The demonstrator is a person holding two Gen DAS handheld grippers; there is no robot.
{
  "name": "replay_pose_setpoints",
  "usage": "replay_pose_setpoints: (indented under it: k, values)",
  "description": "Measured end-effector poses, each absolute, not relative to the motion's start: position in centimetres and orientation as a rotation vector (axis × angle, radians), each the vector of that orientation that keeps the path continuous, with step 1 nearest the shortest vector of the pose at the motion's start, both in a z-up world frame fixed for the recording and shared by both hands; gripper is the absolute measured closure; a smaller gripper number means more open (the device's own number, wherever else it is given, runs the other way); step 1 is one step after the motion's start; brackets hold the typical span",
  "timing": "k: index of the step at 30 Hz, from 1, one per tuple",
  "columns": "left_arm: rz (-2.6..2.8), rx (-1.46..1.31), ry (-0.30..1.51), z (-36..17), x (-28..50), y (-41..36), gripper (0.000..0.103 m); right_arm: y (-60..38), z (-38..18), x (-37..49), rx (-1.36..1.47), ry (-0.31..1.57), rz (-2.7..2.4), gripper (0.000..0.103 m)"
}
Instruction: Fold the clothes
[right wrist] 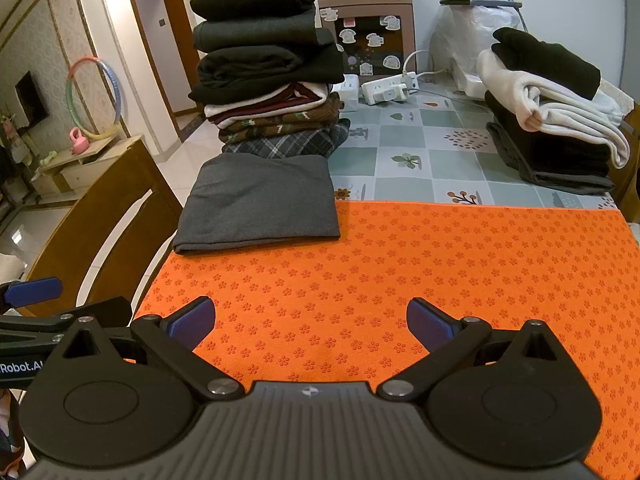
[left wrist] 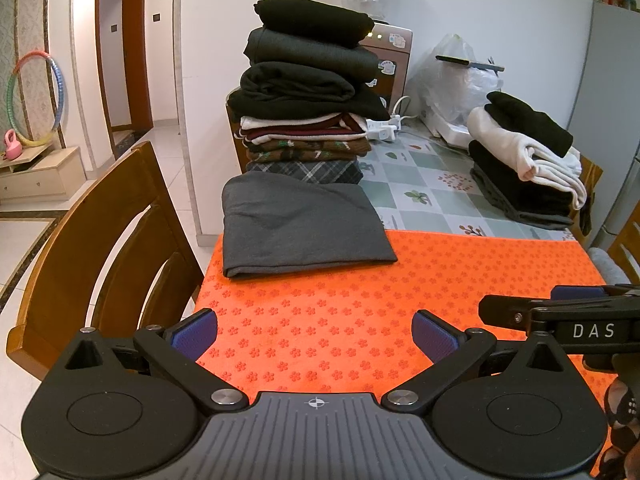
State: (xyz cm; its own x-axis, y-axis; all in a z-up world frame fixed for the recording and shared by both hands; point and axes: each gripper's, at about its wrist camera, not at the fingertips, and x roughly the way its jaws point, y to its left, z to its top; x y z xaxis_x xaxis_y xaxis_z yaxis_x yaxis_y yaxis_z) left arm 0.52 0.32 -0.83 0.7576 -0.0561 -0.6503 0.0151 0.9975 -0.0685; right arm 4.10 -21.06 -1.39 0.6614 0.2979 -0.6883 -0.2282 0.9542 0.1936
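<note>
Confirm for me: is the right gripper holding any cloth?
No: the right gripper is open over the bare orange mat, nothing between its fingers.

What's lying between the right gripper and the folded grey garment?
Only bare orange mat lies between the open right gripper and the folded grey garment, seen in the right wrist view.

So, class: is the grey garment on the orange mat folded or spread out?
Folded: the grey garment lies as a neat layered rectangle with a doubled front edge.

Folded grey garment (left wrist: 302, 228), flat on orange mat's (left wrist: 400, 300) far-left corner, before tall folded stack (left wrist: 308, 92).
</note>
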Motion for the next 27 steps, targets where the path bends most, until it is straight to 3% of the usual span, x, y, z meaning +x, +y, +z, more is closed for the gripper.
replay_pose_setpoints:
  k: [27]
  values:
    - [-0.027,-0.059,0.715,-0.68,0.5,0.12,0.0,-21.27,-1.41,4.1,0.101,0.796,0.29,0.0]
